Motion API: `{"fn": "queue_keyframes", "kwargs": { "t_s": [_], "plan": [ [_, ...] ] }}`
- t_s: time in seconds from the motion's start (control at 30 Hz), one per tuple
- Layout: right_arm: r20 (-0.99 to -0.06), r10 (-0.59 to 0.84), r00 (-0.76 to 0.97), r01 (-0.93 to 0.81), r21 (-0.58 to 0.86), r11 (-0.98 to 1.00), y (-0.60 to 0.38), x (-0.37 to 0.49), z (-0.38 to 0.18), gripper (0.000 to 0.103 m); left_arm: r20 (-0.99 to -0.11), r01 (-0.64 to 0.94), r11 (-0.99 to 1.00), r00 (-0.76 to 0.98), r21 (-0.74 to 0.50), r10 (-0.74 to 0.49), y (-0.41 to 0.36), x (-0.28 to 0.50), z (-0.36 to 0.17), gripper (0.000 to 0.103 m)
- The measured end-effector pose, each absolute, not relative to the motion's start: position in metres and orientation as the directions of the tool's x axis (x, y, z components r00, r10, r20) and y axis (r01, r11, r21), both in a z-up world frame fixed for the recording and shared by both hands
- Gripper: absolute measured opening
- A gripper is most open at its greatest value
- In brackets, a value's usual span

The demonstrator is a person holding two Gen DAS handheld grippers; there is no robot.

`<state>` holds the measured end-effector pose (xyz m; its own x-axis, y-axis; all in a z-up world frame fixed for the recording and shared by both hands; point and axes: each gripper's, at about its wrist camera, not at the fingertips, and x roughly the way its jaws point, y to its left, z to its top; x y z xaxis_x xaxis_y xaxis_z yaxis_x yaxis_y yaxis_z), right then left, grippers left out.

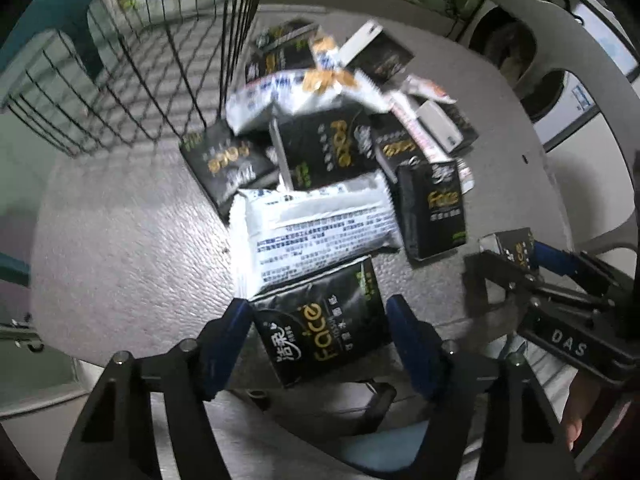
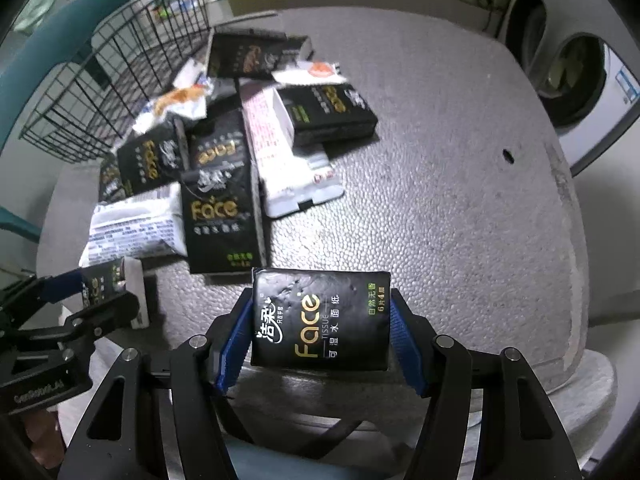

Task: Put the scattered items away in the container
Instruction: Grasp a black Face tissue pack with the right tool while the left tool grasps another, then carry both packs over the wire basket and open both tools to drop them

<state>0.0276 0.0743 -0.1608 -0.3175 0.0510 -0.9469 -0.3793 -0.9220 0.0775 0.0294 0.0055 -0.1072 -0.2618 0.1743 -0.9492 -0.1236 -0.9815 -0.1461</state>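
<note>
My left gripper [image 1: 320,336] is shut on a black Face tissue pack [image 1: 324,324], held above the table's near edge. My right gripper [image 2: 320,320] is shut on another black Face tissue pack [image 2: 320,318]. It also shows in the left wrist view [image 1: 508,252] at the right, and the left gripper shows in the right wrist view [image 2: 100,284] at the left. A pile of black tissue packs [image 1: 332,148] and white wipe packs [image 1: 320,220] lies on the table. The black wire basket [image 1: 132,80] stands at the far left, beside the pile.
The round grey textured table [image 2: 440,184] has bare surface to the right. A teal chair [image 2: 60,40] stands behind the basket. A washing machine [image 2: 580,80] is at the far right. Clutter lies beyond the table's far edge.
</note>
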Motion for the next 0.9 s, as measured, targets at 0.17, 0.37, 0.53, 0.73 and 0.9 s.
{"fn": "queue_keyframes", "kwargs": {
  "t_s": [0.17,0.37,0.53,0.73,0.9],
  "plan": [
    [-0.932,0.048,-0.359,-0.379,0.099,-0.92,0.069,0.028,-0.141,0.063,-0.924,-0.143,-0.976,-0.326,-0.163,0.202,0.001,0.034,-0.07,0.072],
    [-0.911,0.054,-0.41,-0.361,0.107,-0.926,0.058,0.024,-0.113,0.063,-0.903,-0.14,-0.973,-0.369,-0.182,0.222,0.0,0.035,-0.045,0.069],
    [-0.899,0.048,-0.436,-0.342,0.116,-0.933,0.057,0.022,-0.097,0.063,-0.889,-0.144,-0.971,-0.392,-0.194,0.235,-0.001,0.027,-0.031,0.067],
    [-0.861,0.037,-0.508,-0.289,0.13,-0.948,0.047,-0.008,-0.064,0.063,-0.842,-0.117,-0.972,-0.486,-0.202,0.234,-0.028,-0.003,0.02,0.065],
    [-0.815,-0.008,-0.58,-0.199,0.151,-0.968,0.023,-0.063,-0.03,0.063,-0.811,-0.079,-0.984,-0.558,-0.161,0.177,-0.065,-0.047,0.061,0.063]
  ]
}}
